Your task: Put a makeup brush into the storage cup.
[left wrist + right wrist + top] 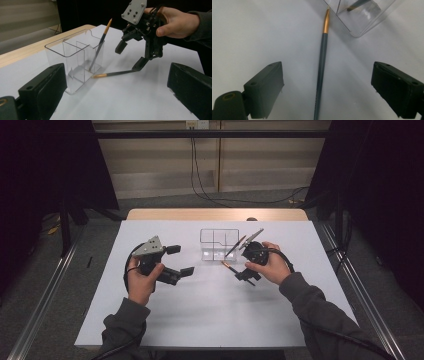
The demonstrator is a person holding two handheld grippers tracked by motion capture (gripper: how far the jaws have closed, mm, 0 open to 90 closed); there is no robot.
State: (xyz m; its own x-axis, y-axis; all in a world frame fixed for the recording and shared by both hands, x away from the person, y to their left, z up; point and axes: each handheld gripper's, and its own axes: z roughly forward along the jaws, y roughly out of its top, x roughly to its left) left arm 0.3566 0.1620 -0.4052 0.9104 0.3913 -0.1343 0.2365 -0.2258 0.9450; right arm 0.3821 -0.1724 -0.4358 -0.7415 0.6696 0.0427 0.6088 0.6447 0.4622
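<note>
So my right gripper (pixel 324 92) sat spread wide over the loose pen (pixel 321 67) by the clear organizer (pixel 75 62), probably not touching, and the left gripper (pixel 117 92) gaped empty too.

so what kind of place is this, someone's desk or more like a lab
More likely a lab or recording setup than a home desk. A white table stands between dark curtains with metal rails on the floor, and cables run down the back wall. On it stands a clear organizer with pens.
</note>
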